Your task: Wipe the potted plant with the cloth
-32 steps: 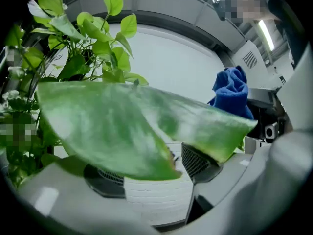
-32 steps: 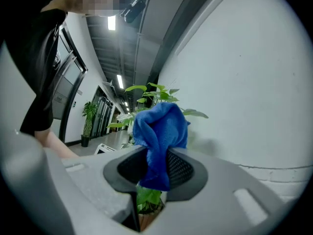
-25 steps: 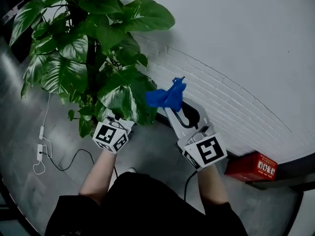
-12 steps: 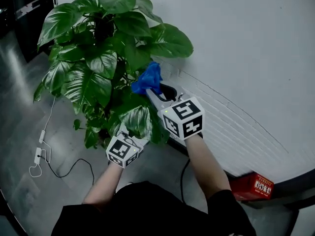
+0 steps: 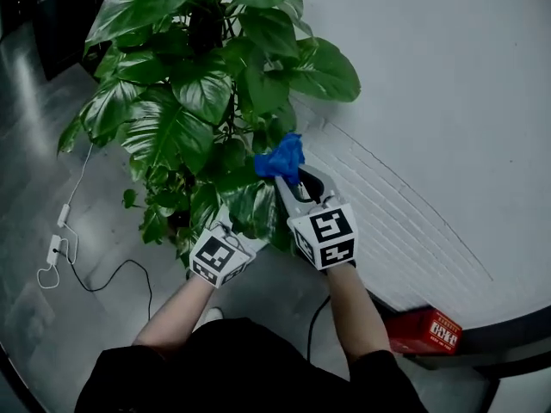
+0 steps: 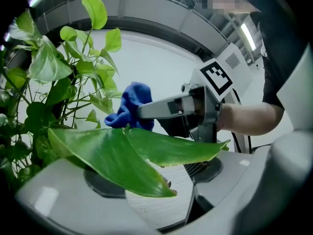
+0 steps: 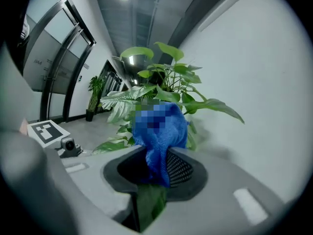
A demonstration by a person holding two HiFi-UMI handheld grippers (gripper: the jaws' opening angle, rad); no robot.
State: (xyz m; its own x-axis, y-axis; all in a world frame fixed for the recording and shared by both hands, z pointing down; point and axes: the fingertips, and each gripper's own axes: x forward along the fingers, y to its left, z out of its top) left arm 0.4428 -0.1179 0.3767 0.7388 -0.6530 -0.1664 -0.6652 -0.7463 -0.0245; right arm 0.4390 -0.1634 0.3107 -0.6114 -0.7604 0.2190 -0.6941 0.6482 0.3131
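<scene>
The potted plant (image 5: 198, 101) stands on the floor against the white wall, its pot hidden by its big green leaves. A blue cloth (image 5: 282, 157) is bunched in my right gripper (image 5: 294, 181), which is shut on it and holds it against the leaves on the plant's right side. In the right gripper view the cloth (image 7: 160, 131) hangs between the pads, with a leaf edge just under them. My left gripper (image 6: 156, 180) is low under the foliage. A long leaf (image 6: 112, 153) lies across its jaws, and wall shows between the pads. Its marker cube (image 5: 217, 256) shows below the leaves.
A red box (image 5: 428, 331) sits on the floor at the wall's dark base, to the right. A white cable with an adapter (image 5: 53, 249) trails over the grey floor on the left. Another plant (image 7: 94, 89) stands far down the corridor.
My right gripper has carried the cloth from beside the plant in among its right-hand leaves, then drawn it down a little. The left gripper has stayed under the low leaves.
</scene>
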